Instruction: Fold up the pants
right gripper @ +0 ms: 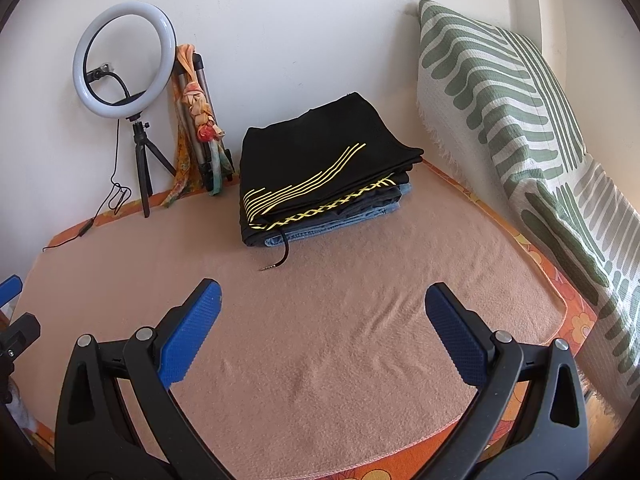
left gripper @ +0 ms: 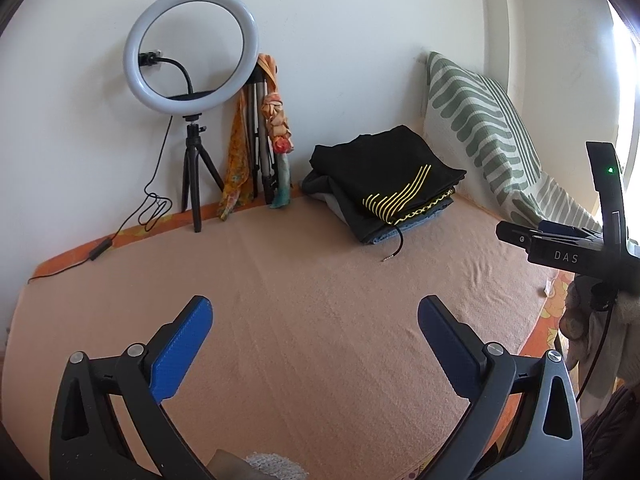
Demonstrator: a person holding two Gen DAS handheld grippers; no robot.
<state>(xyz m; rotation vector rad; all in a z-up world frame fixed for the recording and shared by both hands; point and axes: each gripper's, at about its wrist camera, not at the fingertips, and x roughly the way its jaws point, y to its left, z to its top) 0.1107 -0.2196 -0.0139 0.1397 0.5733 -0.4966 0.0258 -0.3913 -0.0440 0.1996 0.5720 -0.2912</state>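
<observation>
The black pants (right gripper: 320, 160) with yellow stripes lie folded atop a denim stack at the peach blanket's (right gripper: 320, 340) far side — drawstring trailing. Both the left gripper (left gripper: 314, 328) and right gripper (right gripper: 324, 312) hang wide apart, holding nothing — ring light (right gripper: 124, 60) and striped pillow (right gripper: 520, 120) flank the pile.

A plain white wall (right gripper: 280, 20) closes off the far side of a bed covered by a peach blanket (right gripper: 340, 340), whose orange floral mattress edge (right gripper: 576, 320) shows along the right edge. At the far left corner a ring light (left gripper: 190, 48) stands on a small black tripod (left gripper: 194, 176), its cable (left gripper: 152, 204) trailing along the far edge. Beside it, a folded tripod draped with an orange scarf (left gripper: 276, 120) leans on the wall. A green-striped pillow (right gripper: 520, 120) rests along the right edge. Bright daylight enters from the right.
</observation>
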